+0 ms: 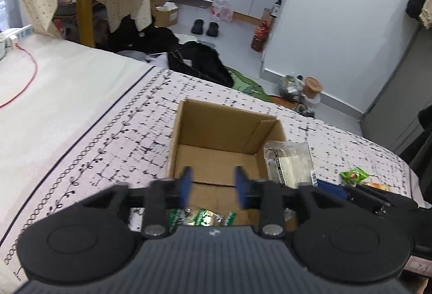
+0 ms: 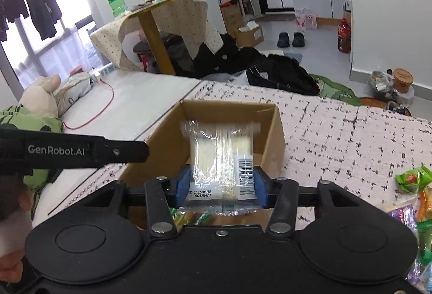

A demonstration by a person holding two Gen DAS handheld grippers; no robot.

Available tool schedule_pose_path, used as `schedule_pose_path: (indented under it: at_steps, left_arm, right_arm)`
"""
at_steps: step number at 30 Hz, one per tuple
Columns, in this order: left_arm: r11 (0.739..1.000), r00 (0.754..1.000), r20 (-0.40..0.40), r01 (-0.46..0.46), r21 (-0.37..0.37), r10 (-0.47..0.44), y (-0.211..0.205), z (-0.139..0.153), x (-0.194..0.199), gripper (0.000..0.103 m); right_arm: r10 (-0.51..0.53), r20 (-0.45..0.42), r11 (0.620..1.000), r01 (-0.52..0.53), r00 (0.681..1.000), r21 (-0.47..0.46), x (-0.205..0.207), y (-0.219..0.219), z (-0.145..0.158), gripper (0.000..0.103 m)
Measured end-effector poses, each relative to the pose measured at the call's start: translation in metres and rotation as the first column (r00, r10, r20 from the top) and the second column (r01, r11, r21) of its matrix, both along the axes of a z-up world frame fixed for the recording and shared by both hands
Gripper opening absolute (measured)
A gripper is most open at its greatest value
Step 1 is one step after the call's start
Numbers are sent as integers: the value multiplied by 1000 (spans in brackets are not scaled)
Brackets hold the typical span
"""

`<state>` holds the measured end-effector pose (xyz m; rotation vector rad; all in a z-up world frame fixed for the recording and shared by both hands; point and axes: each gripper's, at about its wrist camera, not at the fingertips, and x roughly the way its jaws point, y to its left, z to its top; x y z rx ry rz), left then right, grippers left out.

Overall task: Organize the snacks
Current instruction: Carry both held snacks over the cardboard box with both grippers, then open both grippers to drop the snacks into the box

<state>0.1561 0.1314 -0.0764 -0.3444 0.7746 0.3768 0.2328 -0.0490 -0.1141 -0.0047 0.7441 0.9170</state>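
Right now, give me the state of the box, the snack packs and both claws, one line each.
Cardboard box: open on the bed, upright, mostly empty.
Green snack packets: lying at the box's near end, under the left claw.
Clear barcoded snack pack: sealed, gripped over the box.
Left claw: open, holding nothing.
Right claw: shut on the clear pack.
Green wrapped snack: lying on the bedspread, outside the box.

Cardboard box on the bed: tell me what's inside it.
The cardboard box holds green snack packets at its near end; beyond them its floor is bare. The left gripper hides the nearest strip. The clear packet hangs above it in the right gripper.
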Motion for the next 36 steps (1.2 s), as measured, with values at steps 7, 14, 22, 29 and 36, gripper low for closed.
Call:
schedule_pose_path:
  at_steps: [7,14,22,29,36]
  left_arm:
    - [1000,1000,-7,-30,-9,30,-1,0,-3,77]
    - [999,999,-16,-41,-22,41,-15,-5,-2,86]
    - [1000,1000,-1,-8,-12,8,-42,-12,-1,103]
    - [998,998,-1,61,-34,-61,-67,-17,1,103]
    - [994,994,15,109,-33,-108,-91,-17,2,103]
  right_arm:
    - [-29,-2,1000,29,1000,1,1,-19,3,76]
    - [-118,23,993,119,993,-26,-2,-55,3,101]
    - [-198,16,979,199,980,-47,-6,-93,-5,103]
    - [-282,1,959,281,960,-40,-7,-129,-13,103]
    - [-324,-5,946,324,946,-28,-14,-158,-15,103]
